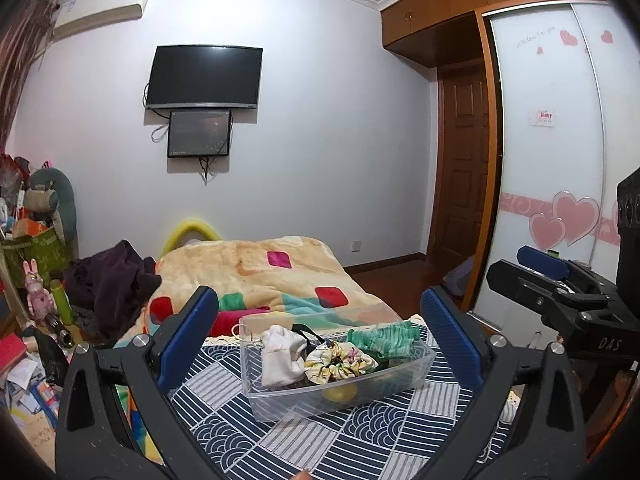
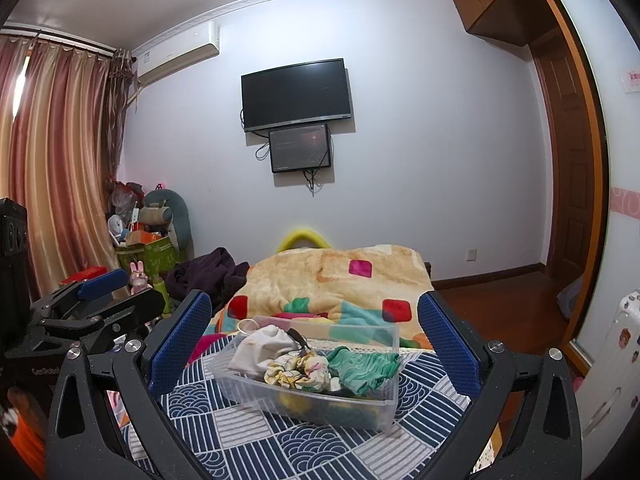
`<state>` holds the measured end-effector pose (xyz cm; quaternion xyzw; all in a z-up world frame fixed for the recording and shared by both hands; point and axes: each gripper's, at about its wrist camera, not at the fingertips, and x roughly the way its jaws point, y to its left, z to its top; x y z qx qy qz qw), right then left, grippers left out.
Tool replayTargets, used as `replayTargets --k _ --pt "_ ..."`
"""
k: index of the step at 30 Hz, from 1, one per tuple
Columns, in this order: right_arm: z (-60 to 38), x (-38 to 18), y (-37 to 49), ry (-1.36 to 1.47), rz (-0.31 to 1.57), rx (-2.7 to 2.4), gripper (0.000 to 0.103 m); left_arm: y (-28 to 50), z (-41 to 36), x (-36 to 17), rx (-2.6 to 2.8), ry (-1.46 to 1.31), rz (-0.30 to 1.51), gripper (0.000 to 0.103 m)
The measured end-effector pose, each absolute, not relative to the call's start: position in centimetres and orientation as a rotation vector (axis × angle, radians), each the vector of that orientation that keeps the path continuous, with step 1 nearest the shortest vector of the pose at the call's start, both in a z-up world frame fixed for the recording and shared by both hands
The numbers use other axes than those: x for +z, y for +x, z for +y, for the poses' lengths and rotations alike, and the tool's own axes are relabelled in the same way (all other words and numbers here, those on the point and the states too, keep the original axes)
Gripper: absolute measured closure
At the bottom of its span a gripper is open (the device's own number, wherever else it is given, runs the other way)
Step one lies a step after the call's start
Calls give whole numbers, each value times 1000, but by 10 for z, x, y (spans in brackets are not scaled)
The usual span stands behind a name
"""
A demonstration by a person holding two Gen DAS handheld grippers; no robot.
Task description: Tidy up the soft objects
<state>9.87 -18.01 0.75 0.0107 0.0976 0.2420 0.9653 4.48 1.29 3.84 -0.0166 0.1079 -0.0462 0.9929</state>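
A clear plastic bin (image 1: 416, 376) (image 2: 384, 412) stands on a blue and white patterned cloth (image 1: 320, 440) (image 2: 280, 444). It holds a white sock (image 1: 280, 354) (image 2: 260, 346), a floral scrunchie (image 1: 336, 362) (image 2: 300, 372), a green striped cloth (image 1: 384, 338) (image 2: 360, 366) and something yellow (image 1: 340, 392) at the bottom. My left gripper (image 1: 320, 332) is open and empty, held in front of the bin. My right gripper (image 2: 316, 336) is open and empty, also in front of the bin. The right gripper shows in the left wrist view (image 1: 540, 268), the left one in the right wrist view (image 2: 104, 284).
A patchwork blanket (image 1: 280, 272) (image 2: 340, 276) covers the bed behind the bin. A dark purple garment (image 1: 112, 280) (image 2: 208, 272) lies at its left. Clutter and a green bag (image 1: 36, 248) (image 2: 160, 254) stand at the left. A wardrobe (image 1: 552, 140) is at the right.
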Motion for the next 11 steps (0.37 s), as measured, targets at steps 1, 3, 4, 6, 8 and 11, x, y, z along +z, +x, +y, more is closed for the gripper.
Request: replayTargets --k 1,3,4,6,8,11 --pt "-180 8 99 22 198 489 0 44 12 38 -92 -29 214 0" --pt "-180 8 98 21 199 491 0 43 11 38 -96 -24 213 0" --pt "-180 7 98 20 200 490 0 42 10 38 -98 -21 213 0" --pt "-180 7 97 19 201 491 0 42 10 37 -96 -20 212 0" --pt "-180 8 95 19 202 491 0 42 10 37 -98 -23 212 0" --pt "-180 7 96 19 202 491 0 42 12 37 -99 -37 216 0"
